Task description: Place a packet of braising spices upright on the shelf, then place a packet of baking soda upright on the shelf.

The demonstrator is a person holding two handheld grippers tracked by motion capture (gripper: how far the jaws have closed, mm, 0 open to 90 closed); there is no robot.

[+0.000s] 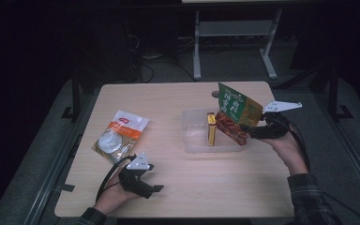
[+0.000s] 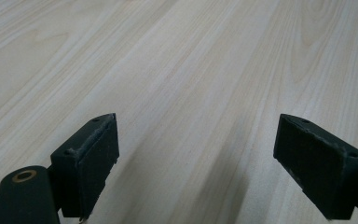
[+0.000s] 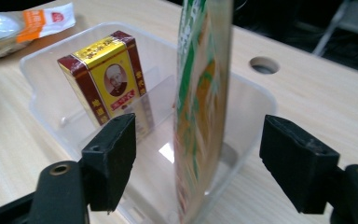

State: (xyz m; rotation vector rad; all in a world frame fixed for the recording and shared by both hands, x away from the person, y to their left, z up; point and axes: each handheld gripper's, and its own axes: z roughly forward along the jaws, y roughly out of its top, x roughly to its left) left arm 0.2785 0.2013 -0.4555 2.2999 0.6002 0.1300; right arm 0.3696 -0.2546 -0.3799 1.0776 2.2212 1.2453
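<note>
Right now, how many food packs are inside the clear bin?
2: a yellow and dark red box standing upright near the middle of the clear bin, and a green snack bag leaning at its right end. Nothing else shows through the walls.

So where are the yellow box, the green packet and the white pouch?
yellow box point(image 3: 103, 79), right gripper view, on its front face with the portrait.
green packet point(image 1: 234, 108), high view, on its upper green half.
white pouch point(image 1: 120, 135), high view, on its middle.
</note>
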